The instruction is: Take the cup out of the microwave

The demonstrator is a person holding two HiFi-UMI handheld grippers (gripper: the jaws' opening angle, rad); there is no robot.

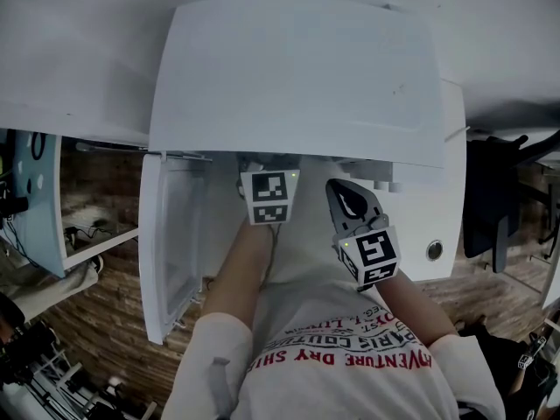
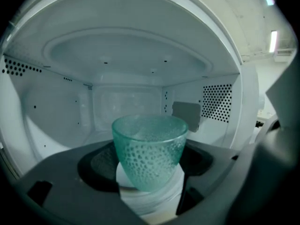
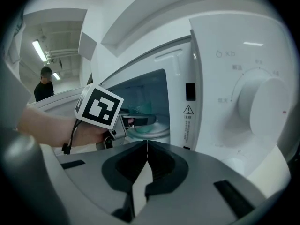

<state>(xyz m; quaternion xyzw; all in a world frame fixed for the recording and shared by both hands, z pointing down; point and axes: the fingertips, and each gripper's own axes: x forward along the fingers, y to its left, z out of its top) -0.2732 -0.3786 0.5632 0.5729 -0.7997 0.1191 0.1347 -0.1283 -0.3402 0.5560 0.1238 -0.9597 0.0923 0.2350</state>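
Head view: the white microwave (image 1: 289, 77) is seen from above, so its roof hides the whole cavity, the cup, and the jaws of the left gripper (image 2: 150, 172). Only that gripper's marker cube (image 1: 269, 198) and the forearm behind it show below the roof edge. The open door (image 1: 166, 243) hangs at the left, and the person's printed shirt (image 1: 350, 357) is cut off at the lower border. Right gripper view: the cavity is largely screened by the left gripper and its hand, and only a faint green rim shows behind them. A control dial (image 3: 262, 102) occupies the panel at right; a distant figure (image 3: 44, 86) at left is too small to make out. Left gripper view: the translucent green cup (image 2: 149, 144), its wall dimpled, stands upright on the white turntable plate (image 2: 140, 203) inside the cavity. It lies directly between the two jaws, which stand wide apart; plate shows on either side of its lower wall, and neither pad is seen pressing on it. The plate's near edge is hidden by the jaw bodies. The right gripper (image 3: 147, 149) is outside the microwave, in front of the control panel, its jaws closed together with nothing between them.
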